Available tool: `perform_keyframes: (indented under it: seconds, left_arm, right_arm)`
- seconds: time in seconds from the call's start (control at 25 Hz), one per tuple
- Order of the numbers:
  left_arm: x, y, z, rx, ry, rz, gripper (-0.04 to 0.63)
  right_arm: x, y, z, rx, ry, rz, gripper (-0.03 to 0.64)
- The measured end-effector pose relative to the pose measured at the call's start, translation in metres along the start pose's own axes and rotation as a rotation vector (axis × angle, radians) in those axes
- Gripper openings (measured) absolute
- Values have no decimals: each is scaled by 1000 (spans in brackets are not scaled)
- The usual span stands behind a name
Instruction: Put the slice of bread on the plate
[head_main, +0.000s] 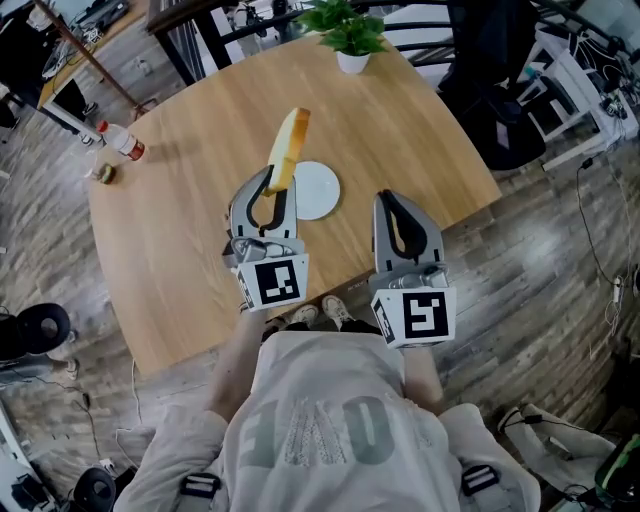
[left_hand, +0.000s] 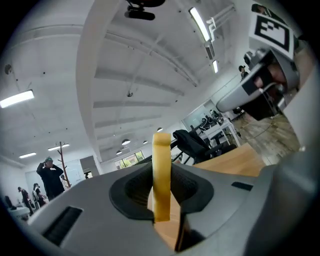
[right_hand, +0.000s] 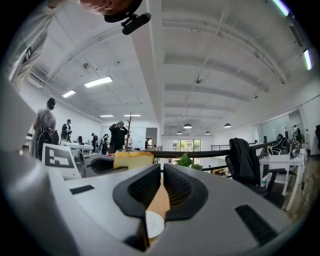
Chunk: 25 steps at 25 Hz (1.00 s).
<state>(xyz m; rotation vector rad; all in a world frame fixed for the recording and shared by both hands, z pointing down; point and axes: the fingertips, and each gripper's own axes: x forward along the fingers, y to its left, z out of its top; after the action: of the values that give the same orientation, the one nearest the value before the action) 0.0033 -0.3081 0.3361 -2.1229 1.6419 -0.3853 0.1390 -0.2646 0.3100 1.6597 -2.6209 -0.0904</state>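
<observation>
White plate (head_main: 318, 190) on the wooden table (head_main: 190, 260); it shows again through the slit of the right jaws (right_hand: 154, 224). Slice of bread (head_main: 289, 147) not on the plate: it is held in the air, edge-on and tilted, over the plate's left rim. Left gripper (head_main: 277, 190) pinches the slice at its lower end; in the left gripper view both pads press on the yellow crust edge (left_hand: 161, 175). Right gripper (head_main: 393, 205), right of the plate and nearer the person, has its jaws pressed together with nothing between them. The bread shows beyond its left jaw (right_hand: 133, 159). White pot (head_main: 352, 62) beyond the plate at the far table edge, green plant (head_main: 348, 25) in it. Bottle with a red band (head_main: 122, 140) well left of the plate; the small round thing (head_main: 105, 174) just beside the bottle cannot be identified. Wood-plank floor (head_main: 540, 260) around the table. Black chair (right_hand: 242, 160), white ceiling with strip lights (right_hand: 98, 81), and people standing far off beyond the plate.
</observation>
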Motion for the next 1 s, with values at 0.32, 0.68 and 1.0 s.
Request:
perform_keyframes:
  seconds: [0.32, 0.68, 1.0]
  left_arm:
    - [26, -34, -48, 166, 85, -104, 91]
    - [46, -63, -103, 408, 175, -207, 90]
    - [52, -96, -144, 543, 241, -328, 91]
  right_arm:
    - [7, 9, -25, -2, 96, 27, 31]
    - [3, 9, -48, -39, 182, 16, 31]
    - [-2, 7, -57, -40, 218, -6, 31]
